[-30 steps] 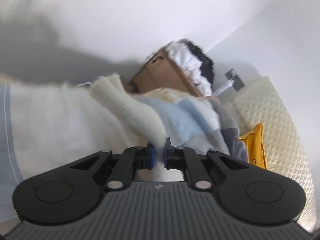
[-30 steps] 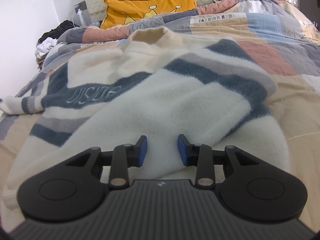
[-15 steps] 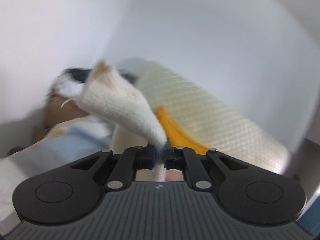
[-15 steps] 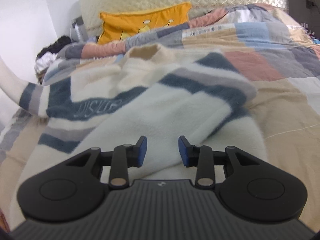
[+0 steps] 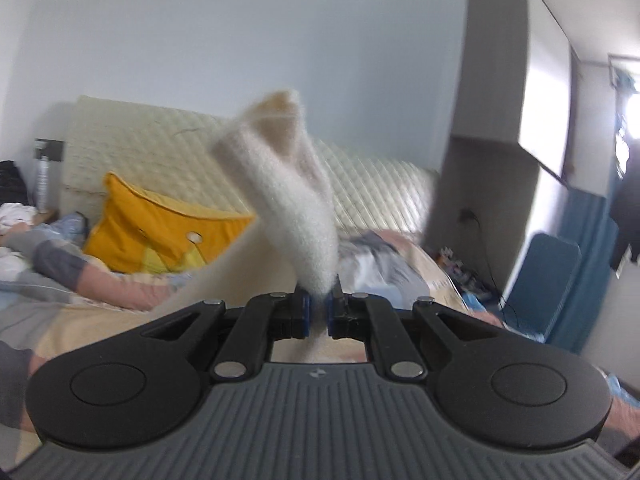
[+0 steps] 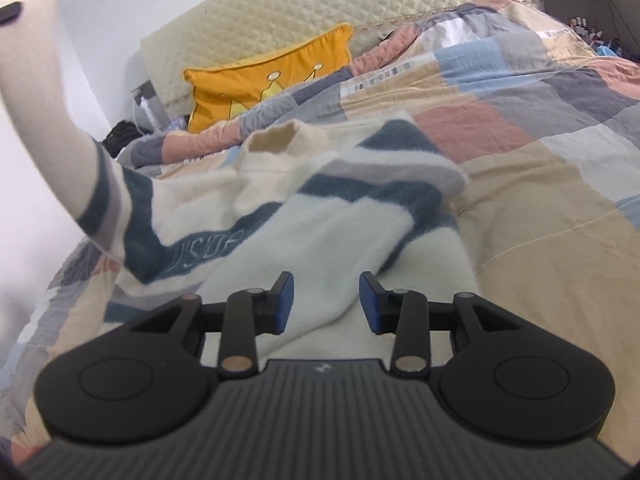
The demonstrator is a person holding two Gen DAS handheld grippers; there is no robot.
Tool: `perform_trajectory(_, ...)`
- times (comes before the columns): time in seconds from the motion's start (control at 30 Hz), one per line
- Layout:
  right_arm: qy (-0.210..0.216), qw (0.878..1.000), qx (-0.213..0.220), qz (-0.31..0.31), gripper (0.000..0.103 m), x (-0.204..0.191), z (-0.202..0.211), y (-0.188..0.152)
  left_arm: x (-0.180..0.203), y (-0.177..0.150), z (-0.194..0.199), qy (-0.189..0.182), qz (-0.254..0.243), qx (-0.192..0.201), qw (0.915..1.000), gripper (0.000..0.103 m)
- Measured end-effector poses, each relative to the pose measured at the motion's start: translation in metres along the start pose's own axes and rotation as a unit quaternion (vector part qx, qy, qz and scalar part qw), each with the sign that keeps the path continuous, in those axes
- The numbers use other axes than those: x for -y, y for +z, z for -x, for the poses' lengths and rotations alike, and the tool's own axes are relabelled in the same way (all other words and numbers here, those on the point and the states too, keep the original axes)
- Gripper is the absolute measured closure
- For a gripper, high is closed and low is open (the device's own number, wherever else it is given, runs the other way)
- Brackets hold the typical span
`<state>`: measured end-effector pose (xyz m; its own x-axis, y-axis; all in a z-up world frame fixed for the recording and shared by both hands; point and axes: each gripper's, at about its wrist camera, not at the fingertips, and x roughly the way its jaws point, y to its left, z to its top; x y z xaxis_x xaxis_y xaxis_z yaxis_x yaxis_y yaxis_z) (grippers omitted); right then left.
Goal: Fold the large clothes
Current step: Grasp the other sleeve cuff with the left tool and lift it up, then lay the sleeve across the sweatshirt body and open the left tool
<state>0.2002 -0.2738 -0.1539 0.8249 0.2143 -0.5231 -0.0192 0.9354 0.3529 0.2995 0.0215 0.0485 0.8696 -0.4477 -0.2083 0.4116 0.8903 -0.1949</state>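
While my left tool [image 5: 318, 312] is clenched on the cuff of the sleeve [image 5: 288, 200], this sleeve stands up in front of its camera, fluffy and cream-white, lifted off the bed. From the right camera I see the same sleeve [image 6: 60, 132] rising at the left edge of the view, stretched upward from the shoulder of the sweater [image 6: 304, 208].

My right tool [image 6: 325, 300] grasps nothing. Its jaws are opening, the blue pads do not press on anything, and only the pale fabric of the other sleeve lies under and between them.

The sweater is spread on the patchwork quilt [image 6: 540, 152] of the bed, with its collar toward the headboard [image 6: 320, 8] and the yellow pillow [image 6: 272, 80]. Its dark and grey stripes and some letters on the chest are visible. One sleeve seems already laid across the front, because a long pale band runs over the stripes toward my right tool.

I judge the folding is in its early part. The lifted sleeve must yet be brought over the body and laid down. After that the body must be folded, and it is not yet folded at all.
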Motion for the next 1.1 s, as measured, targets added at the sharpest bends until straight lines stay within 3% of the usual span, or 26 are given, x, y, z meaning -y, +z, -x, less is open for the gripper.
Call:
perform_trajectory(0.2, -0.015, 0.998, 0.019, -0.056, 0.063, 0.024, 0.011, 0.007, 0.042, -0.095, -0.052, -0.045, 0.014, -0.070, 0.9964, 0.094)
perform_trajectory(0.27, 0.002, 0.995, 0.031, -0.096, 0.063, 0.035, 0.016, 0.007, 0.039, -0.132, -0.076, -0.055, 0.032, -0.106, 0.9923, 0.094)
perform_trajectory(0.4, -0.007, 0.992, 0.046, -0.117, 0.063, 0.046, 0.026, 0.006, 0.043, -0.212, -0.104, -0.060, 0.050, -0.172, 0.9820, 0.094)
perform_trajectory(0.57, -0.018, 0.986, 0.058, -0.155, 0.063, 0.062, 0.033, 0.007, 0.044, -0.281, -0.118, -0.050, 0.096, -0.219, 0.9696, 0.094)
perform_trajectory(0.73, -0.018, 0.986, 0.058, -0.152, 0.063, 0.062, 0.032, 0.007, 0.037, -0.287, -0.110, -0.056, 0.110, -0.228, 0.9659, 0.093)
perform_trajectory(0.8, -0.019, 0.988, 0.057, -0.145, 0.063, 0.061, 0.031, 0.007, 0.037, -0.264, -0.096, -0.058, 0.121, -0.238, 0.9618, 0.090)
perform_trajectory(0.9, -0.020, 0.988, 0.062, -0.142, 0.063, 0.061, 0.030, 0.008, 0.039, -0.236, -0.075, -0.052, 0.107, -0.244, 0.9623, 0.061)
perform_trajectory(0.93, -0.021, 0.988, 0.064, -0.142, 0.063, 0.061, 0.031, 0.008, 0.040, -0.227, -0.068, -0.052, 0.101, -0.240, 0.9641, 0.048)
perform_trajectory(1.1, -0.017, 0.988, 0.066, -0.138, 0.063, 0.058, 0.030, 0.009, 0.029, -0.196, -0.026, -0.048, 0.114, -0.198, 0.9724, 0.044)
